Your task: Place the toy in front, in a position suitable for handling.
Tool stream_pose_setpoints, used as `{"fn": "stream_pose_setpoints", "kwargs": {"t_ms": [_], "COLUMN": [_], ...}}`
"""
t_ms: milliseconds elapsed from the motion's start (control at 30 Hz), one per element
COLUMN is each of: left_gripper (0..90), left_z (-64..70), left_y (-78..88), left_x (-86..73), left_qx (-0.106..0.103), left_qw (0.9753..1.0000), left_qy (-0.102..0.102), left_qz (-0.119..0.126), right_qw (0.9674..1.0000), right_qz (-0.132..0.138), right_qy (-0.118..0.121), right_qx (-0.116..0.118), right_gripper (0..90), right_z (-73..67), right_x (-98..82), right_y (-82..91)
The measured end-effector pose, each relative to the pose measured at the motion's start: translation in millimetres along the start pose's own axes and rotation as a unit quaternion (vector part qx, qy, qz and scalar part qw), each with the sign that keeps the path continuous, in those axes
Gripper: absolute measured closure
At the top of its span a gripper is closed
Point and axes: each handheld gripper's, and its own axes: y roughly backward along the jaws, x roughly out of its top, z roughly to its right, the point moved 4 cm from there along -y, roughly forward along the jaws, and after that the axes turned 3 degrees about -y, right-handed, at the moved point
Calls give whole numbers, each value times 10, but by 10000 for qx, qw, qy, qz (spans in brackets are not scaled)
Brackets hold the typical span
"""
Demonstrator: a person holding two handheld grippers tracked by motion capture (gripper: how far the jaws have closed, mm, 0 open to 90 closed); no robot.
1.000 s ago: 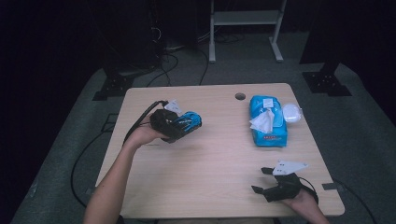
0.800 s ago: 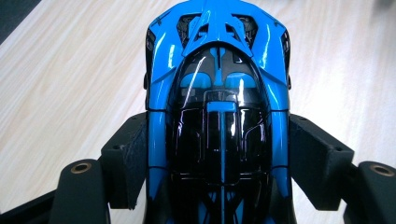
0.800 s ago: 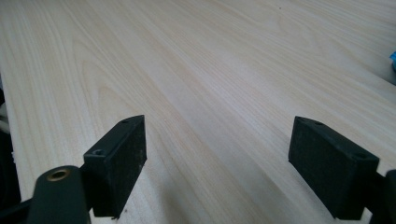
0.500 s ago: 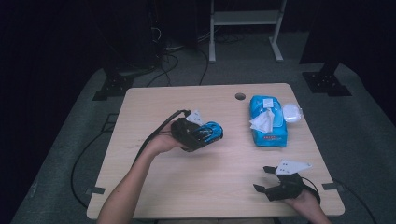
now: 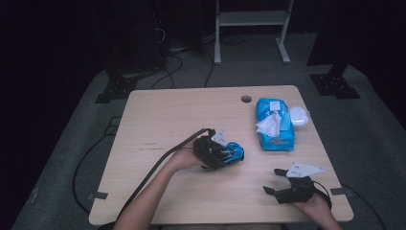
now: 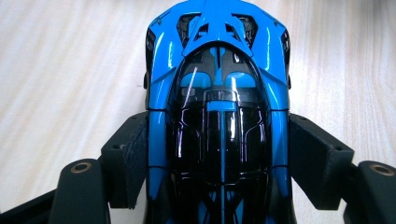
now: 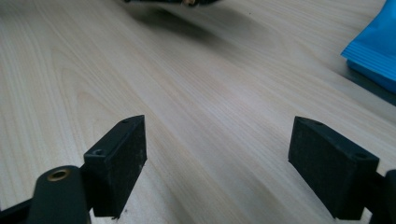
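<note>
Pale wooden tabletop carries one blue wipes pack. One blue toy car sits clamped between the left claw's pads near mid-table, while the right claw stands wide open and empty by the near edge.

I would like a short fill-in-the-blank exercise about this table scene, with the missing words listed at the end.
1. The left gripper is shut on a toy car coloured black and ____.
2. The right gripper has its jaws ____, with nothing between them.
3. A white wipe sticks out of the blue wipes pack, whose round white lid is flipped ____.
4. Near the table's far edge there is a round ____.

Missing words: blue; open; open; hole
</note>
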Motion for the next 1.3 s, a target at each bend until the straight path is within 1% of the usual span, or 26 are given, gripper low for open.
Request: {"fn": "stream_pose_setpoints", "kwargs": {"t_ms": [133, 167, 267, 367, 667, 733, 800, 867, 900, 967, 1067, 1133, 1167, 1200, 1267, 1300], "left_gripper": [280, 280, 280, 280, 279, 277, 274, 268, 258, 210, 180, 156, 148, 134, 129, 128], "left_z": [77, 88, 115, 143, 138, 145, 137, 142, 140, 138, 147, 168, 180, 188, 214, 214], "left_y": [-100, -121, -173, -229, -259, -277, -283, -276, -270, -230, -142, -78, -40, -15, 45, 72], "left_x": [-16, -18, -22, -34, -72, -98, -123, -144, -151, -154, -154, -168, -184, -198, -235, -251], "left_qx": [-94, -81, -133, -161, -208, -190, -212, -215, -217, -257, -169, -48, 18, 51, 92, 147], "left_qw": [9999, 9999, 9998, 9994, 9994, 9996, 9997, 9997, 9996, 9992, 9989, 9983, 9975, 9970, 9944, 9934], "left_qy": [-50, -77, -72, -161, -75, -9, 102, 127, 157, 276, 275, 314, 317, 327, 496, 540], "left_qz": [-65, -91, -113, -244, -248, -213, -110, -25, 8, 141, 346, 492, 626, 694, 924, 1001], "right_qw": [10000, 10000, 10000, 9999, 9999, 9999, 9999, 9998, 9998, 9997, 9994, 9990, 9988, 9984, 9981, 9979], "right_qz": [29, 29, 34, 53, 62, 56, 61, 73, 80, 103, 164, 227, 266, 324, 347, 357], "right_qy": [-39, -39, -41, -41, -39, -30, -29, -38, -48, -48, -54, -60, -77, -81, -28, 0], "right_qx": [-61, -61, -81, -101, -130, -135, -147, -167, -189, -225, -313, -390, -416, -446, -507, -543], "right_gripper": [185, 185, 185, 185, 185, 186, 186, 185, 185, 185, 185, 185, 185, 186, 186, 186], "right_z": [24, 24, 29, 33, 35, 39, 44, 55, 64, 85, 139, 181, 199, 228, 273, 300], "right_x": [-1, -1, 0, 2, 8, 9, 12, 19, 22, 32, 78, 129, 150, 190, 263, 305], "right_y": [7, 7, 7, 12, 11, 7, 5, 9, 12, 16, 38, 66, 80, 100, 131, 147]}}
